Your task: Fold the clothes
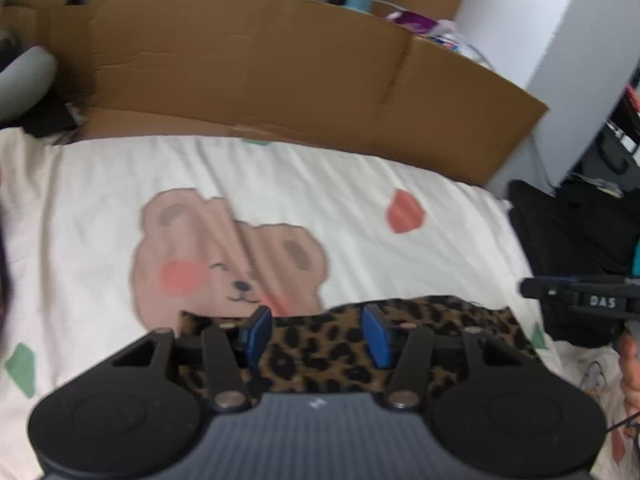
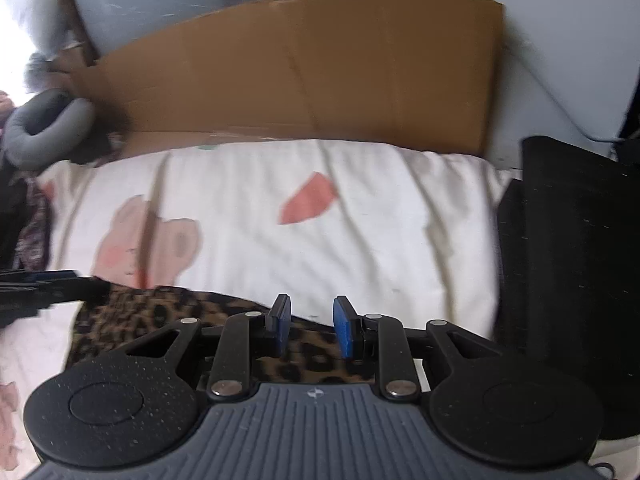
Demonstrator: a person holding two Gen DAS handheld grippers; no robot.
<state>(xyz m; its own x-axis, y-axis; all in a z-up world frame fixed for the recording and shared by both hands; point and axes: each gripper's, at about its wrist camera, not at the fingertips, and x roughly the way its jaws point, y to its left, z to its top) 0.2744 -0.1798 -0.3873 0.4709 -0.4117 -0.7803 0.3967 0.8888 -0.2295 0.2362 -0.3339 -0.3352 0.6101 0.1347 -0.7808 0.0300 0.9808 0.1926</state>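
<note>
A leopard-print garment (image 1: 320, 352) lies flat on the bed, folded to a compact strip, and it also shows under the right gripper (image 2: 132, 320). My left gripper (image 1: 316, 314) hovers over its far edge, open, with nothing between the blue pads. My right gripper (image 2: 311, 302) hangs above the garment's right end, jaws apart and empty. The right gripper's black side pokes into the left wrist view (image 1: 580, 300), and the left one shows at the edge of the right wrist view (image 2: 36, 288).
The bed is covered by a white sheet (image 1: 360, 200) printed with a bear (image 1: 224, 256) and coloured shapes. A cardboard sheet (image 1: 280, 72) stands along the far edge. A black fabric object (image 2: 568, 260) sits at the right, a grey neck pillow (image 2: 44, 128) at the far left.
</note>
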